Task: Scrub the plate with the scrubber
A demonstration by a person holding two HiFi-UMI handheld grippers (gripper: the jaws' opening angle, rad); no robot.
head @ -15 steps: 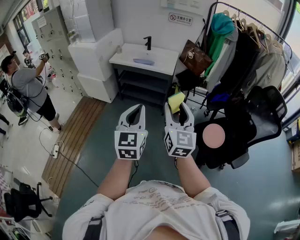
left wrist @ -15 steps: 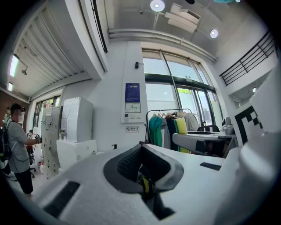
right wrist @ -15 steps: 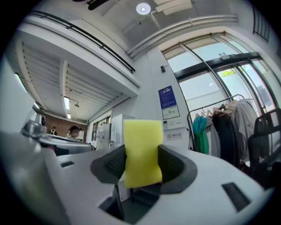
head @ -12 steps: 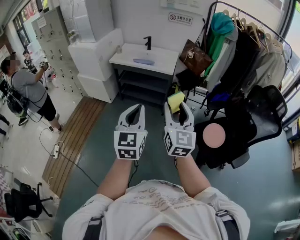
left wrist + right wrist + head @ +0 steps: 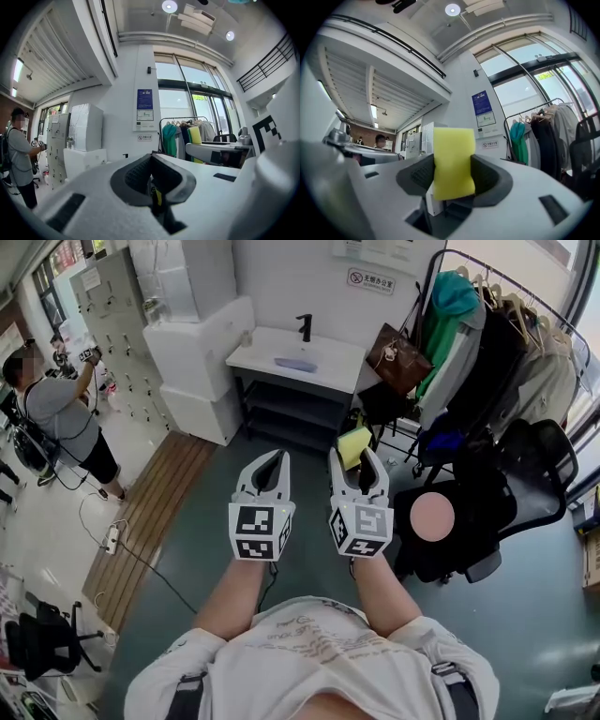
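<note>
Right gripper (image 5: 454, 174): jaws clamped on the yellow scrubber (image 5: 453, 161), pads pressing both its flat sides, the sponge standing upright and sticking out beyond the tips. Left gripper (image 5: 151, 176): jaws closed together, nothing held between them. In the head view both grippers were side by side at chest height, close but not touching, pointing forward, marker cubes facing the camera, bare forearms behind them. The scrubber showed there as a yellow block at the tips of the right-hand tool. Ahead, well apart from both grippers, stood a white sink counter (image 5: 328, 357) with a black faucet (image 5: 306, 327) against the wall; a pale blue dish (image 5: 296, 364) lay on it (too small to make out more). Right of the counter: a brown bag (image 5: 398, 360), a clothes rack (image 5: 506, 306) full of garments, a black office chair (image 5: 530, 484). Far left, a person (image 5: 56, 418) stood with arms raised, on pale flooring.
</note>
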